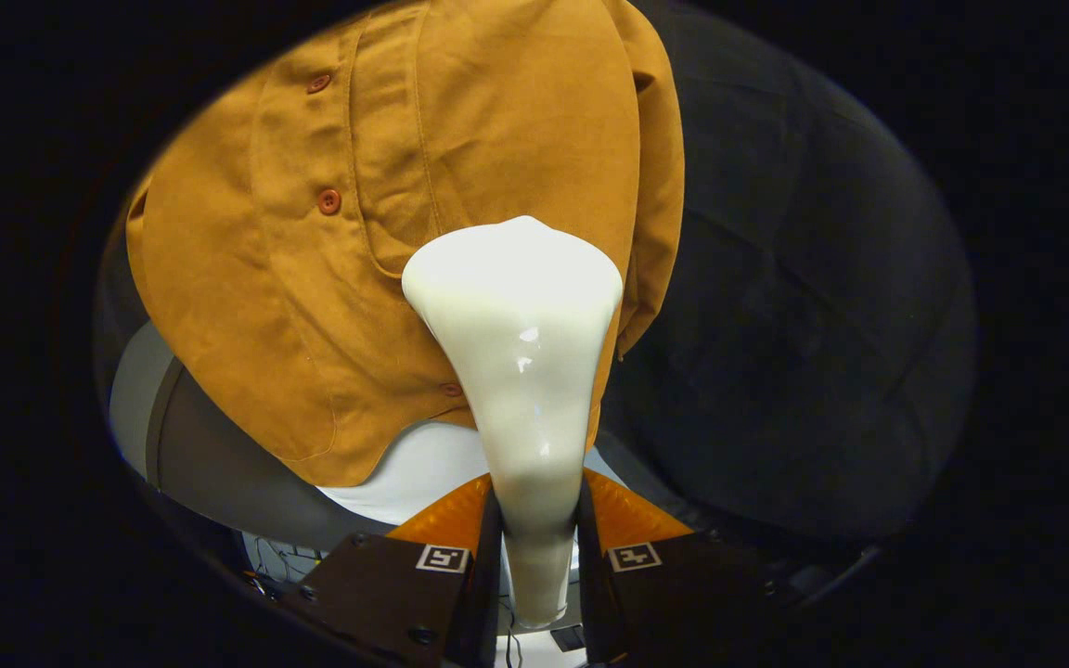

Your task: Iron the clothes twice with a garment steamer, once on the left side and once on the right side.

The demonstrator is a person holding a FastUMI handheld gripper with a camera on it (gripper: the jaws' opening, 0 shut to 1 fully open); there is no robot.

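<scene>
Currently fingers (488, 547) pinch steamer (518, 334) at its neck; glossy, likely slippery. Shirt (386, 213) is soft, yields under head

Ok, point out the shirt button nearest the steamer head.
The lowest button, at the hem, right beside the steamer held in the gripper; the other two sit higher up the shirt.

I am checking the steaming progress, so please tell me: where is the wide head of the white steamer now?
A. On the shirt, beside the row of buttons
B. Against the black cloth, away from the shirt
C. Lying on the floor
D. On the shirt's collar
A: the gripper has both fingers pressed on the steamer, whose head lies over the shirt beside the buttons.
</scene>
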